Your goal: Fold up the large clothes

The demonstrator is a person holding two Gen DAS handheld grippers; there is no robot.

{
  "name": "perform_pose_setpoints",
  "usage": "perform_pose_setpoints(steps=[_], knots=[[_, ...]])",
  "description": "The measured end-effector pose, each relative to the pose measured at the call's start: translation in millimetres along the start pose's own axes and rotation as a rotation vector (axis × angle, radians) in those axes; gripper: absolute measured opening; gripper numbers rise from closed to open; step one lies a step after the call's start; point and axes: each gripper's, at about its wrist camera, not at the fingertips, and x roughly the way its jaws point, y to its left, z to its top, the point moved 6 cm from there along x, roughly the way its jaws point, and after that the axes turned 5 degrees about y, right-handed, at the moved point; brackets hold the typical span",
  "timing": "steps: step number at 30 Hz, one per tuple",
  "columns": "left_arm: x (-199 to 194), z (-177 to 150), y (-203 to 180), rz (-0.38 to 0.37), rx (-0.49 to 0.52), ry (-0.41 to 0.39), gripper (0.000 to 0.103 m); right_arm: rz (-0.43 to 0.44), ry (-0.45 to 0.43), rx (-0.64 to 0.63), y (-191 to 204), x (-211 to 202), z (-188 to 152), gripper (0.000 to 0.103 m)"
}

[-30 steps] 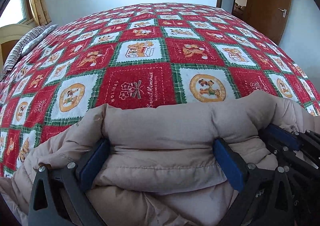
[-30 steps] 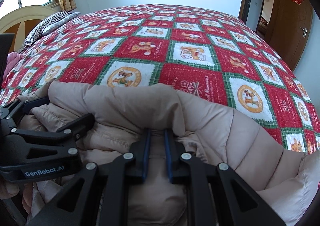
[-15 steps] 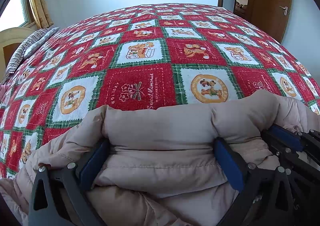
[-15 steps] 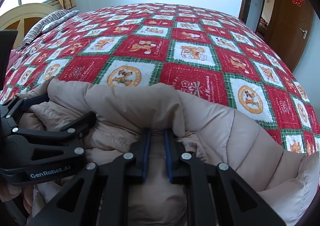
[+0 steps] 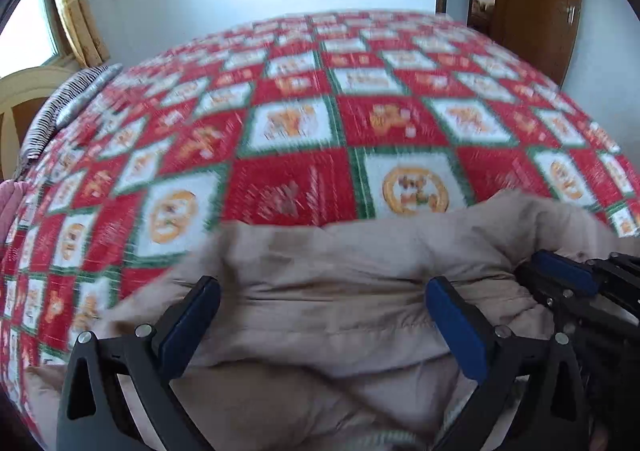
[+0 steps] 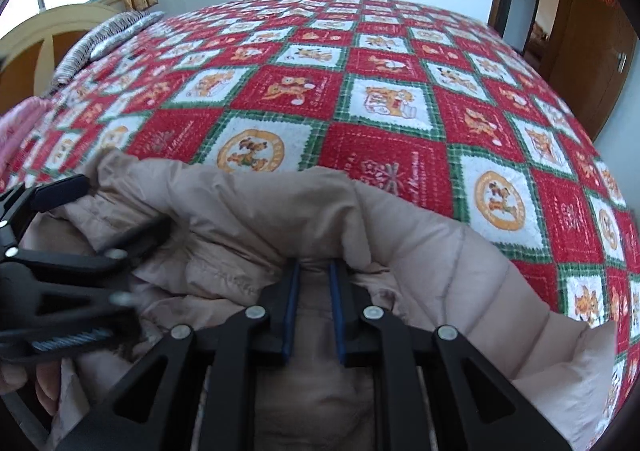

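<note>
The big puffy beige coat (image 6: 248, 235) lies bunched up at the near edge of the bed (image 6: 360, 99), right under both tools. Its long side runs from left to right along that near edge. The far part of the bed, covered by a red, green and white blanket (image 5: 304, 123) with little cartoon squares, lies bare in front of the coat.

The right gripper (image 6: 313, 307) is nearly closed and pinches a fold of the coat between its blue pads (image 6: 289, 311). The left gripper (image 5: 320, 315) is spread wide, with a thick roll of the coat sitting between its two fingers. The pads are beside the cloth, but I cannot tell if they squeeze it or only rest against it. The left view is blurry.

The two tools sit very close, side by side. The left one shows at the left edge of the right view, and the right one shows at the right edge of the left view.

I think the next move needs the coat spread out toward the far side of the bed. Nothing lies on the blanket there to block it. A striped pillow (image 6: 104, 47) lies at the far left corner, well away. A wooden door (image 6: 592, 51) stands past the right side.
</note>
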Motion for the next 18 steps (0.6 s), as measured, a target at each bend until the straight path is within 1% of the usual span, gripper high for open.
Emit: perform_pose_setpoints(steps=[1, 2, 3, 4, 5, 6, 8, 9, 10, 12, 14, 15, 18], knots=[[-16, 2, 7, 0.004, -0.009, -0.035, 0.102, 0.02, -0.024, 0.02, -5, -13, -1, 0.027], [-35, 3, 14, -0.01, -0.019, -0.069, 0.102, 0.023, -0.045, 0.018, -5, -22, -2, 0.046], [-52, 0, 21, -0.027, -0.022, -0.093, 0.102, 0.017, -0.072, 0.006, -6, -37, -6, 0.062], [-64, -5, 27, -0.032, -0.024, -0.105, 0.102, 0.007, -0.089, -0.005, -6, -47, -11, 0.067], [-80, -16, 35, -0.031, -0.027, -0.114, 0.102, 0.006, -0.105, -0.016, -6, -60, -21, 0.07], [-90, -27, 40, -0.02, -0.021, -0.117, 0.102, 0.011, -0.108, -0.026, -6, -70, -32, 0.07], [-110, -61, 49, 0.002, -0.002, -0.127, 0.102, 0.035, -0.09, -0.021, -9, -84, -60, 0.07], [-116, -82, 52, 0.021, 0.014, -0.12, 0.102, 0.046, -0.079, -0.016, -11, -88, -71, 0.07], [-119, -105, 57, 0.048, 0.033, -0.101, 0.102, 0.051, -0.061, -0.009, -15, -91, -92, 0.07], [-122, -146, 64, 0.088, 0.061, -0.059, 0.102, 0.033, -0.038, 0.004, -25, -97, -121, 0.07], [-124, -186, 75, 0.108, 0.056, -0.02, 0.102, 0.023, -0.053, 0.009, -32, -109, -149, 0.07], [-129, -202, 80, 0.108, 0.049, -0.017, 0.102, 0.018, -0.061, 0.009, -34, -114, -159, 0.07], [-147, -234, 91, 0.132, 0.028, -0.022, 0.102, -0.026, -0.072, 0.016, -40, -131, -195, 0.07]])
